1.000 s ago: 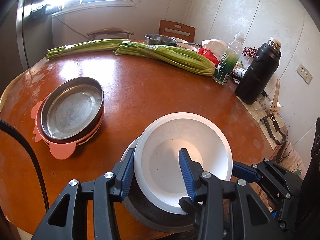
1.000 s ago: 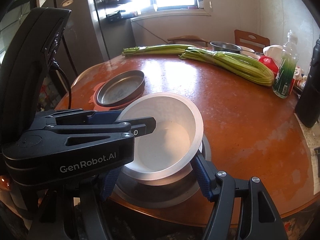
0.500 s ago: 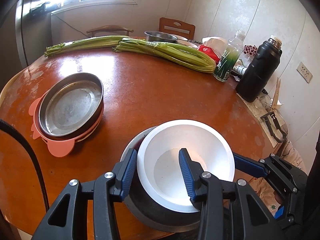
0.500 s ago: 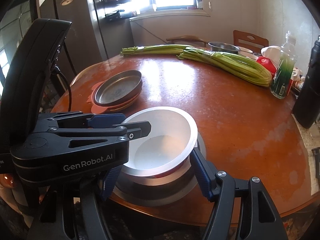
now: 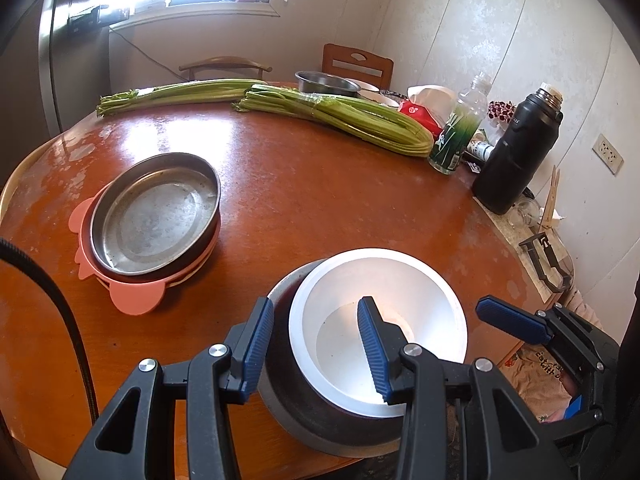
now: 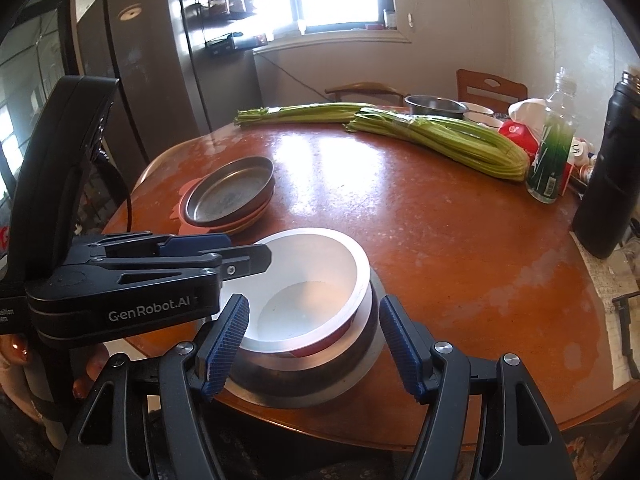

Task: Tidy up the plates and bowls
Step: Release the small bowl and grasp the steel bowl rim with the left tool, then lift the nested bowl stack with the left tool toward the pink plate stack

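A white bowl (image 5: 384, 320) sits tilted inside a steel bowl (image 5: 320, 424) at the table's near edge; it also shows in the right wrist view (image 6: 312, 280), over the steel bowl (image 6: 320, 376). My left gripper (image 5: 316, 344) is open, its fingers straddling the white bowl's near-left rim with a gap. My right gripper (image 6: 316, 344) is open, its fingers on either side of the steel bowl. A steel plate (image 5: 156, 216) is stacked on a pink plate (image 5: 136, 300) to the left.
Two celery bundles (image 5: 340, 116) lie across the far side of the table. A green bottle (image 5: 456, 140), a black flask (image 5: 516, 152) and a red packet stand at the right. A steel bowl (image 5: 326, 82) and chairs are at the back.
The white bowl has come down into the steel bowl. My left gripper has opened off its rim. My right gripper has opened wider around the steel bowl.
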